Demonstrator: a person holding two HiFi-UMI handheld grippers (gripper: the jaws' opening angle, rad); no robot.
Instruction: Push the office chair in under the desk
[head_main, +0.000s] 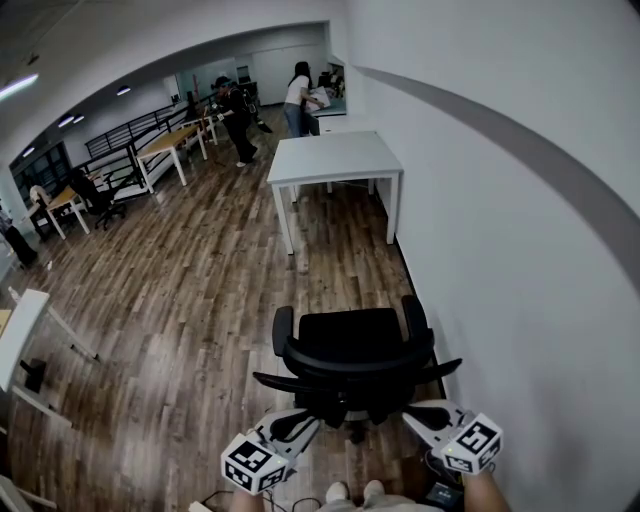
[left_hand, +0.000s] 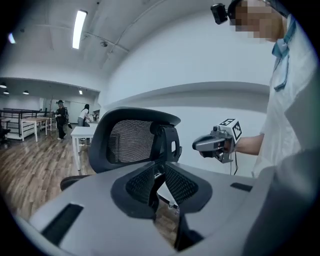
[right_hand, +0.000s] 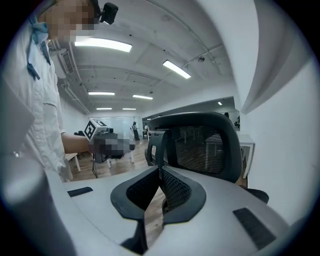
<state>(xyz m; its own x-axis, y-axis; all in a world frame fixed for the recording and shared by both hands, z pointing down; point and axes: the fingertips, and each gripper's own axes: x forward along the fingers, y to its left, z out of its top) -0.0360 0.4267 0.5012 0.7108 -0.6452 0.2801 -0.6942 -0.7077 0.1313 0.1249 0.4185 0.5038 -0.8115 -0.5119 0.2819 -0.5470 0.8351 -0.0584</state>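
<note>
— Where do we have the chair (head_main: 355, 355)?
— Right below us on the wood floor (head_main: 180, 300), with its back turned to us and its seat facing the table (head_main: 335, 160). Chair and table are well apart, and both stand close to the wall (head_main: 520, 250) on our right.
— How does it lie to our jaws?
— The back rises just ahead of both pairs. The left gripper (head_main: 312, 420) points at its left half and the right gripper (head_main: 410, 410) at its right half, the two slanting in toward each other. In each gripper view the mesh back stands beyond the tips, apart from them.
— How wide are the left jaws?
— Barely apart, with a thin slit between the pads and nothing in it.
— And the right ones?
— Together, pad against pad, and empty too.
— So we grip nothing?
— Neither pair grips the chair. From above, the tips overlap the dark frame under the back, and we cannot tell there whether they touch it.
— Anything farther out?
— Two people (head_main: 238, 125) stand beyond the table, far down the room.
</note>
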